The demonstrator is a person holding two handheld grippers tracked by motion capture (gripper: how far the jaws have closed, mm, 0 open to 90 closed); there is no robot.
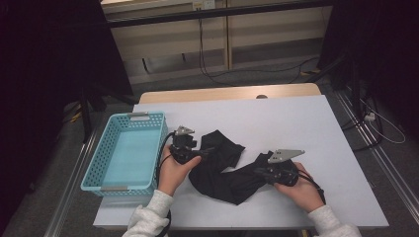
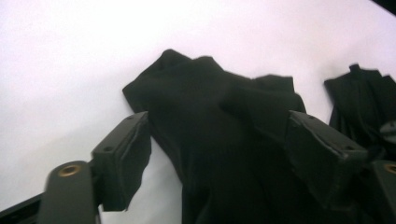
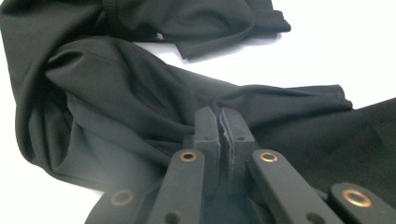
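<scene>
Two claws: left claw [image 2: 219, 154] open astride black garment [image 1: 222, 170], right claw [image 3: 220, 126] pinched shut on its fold

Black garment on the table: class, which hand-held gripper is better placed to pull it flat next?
Right. The right hand-held gripper is shut on the black garment's fabric, ready to pull. The left hand-held gripper has its jaws open around the cloth, gripping nothing.

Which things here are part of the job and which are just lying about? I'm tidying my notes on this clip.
In the job:
- crumpled black fabric garment
- left gripper, jaws open astride the cloth
- right gripper, jaws shut on a fold of it

Lying about:
- light blue perforated plastic basket, nothing in it
- white table
- black cables on the floor
</scene>
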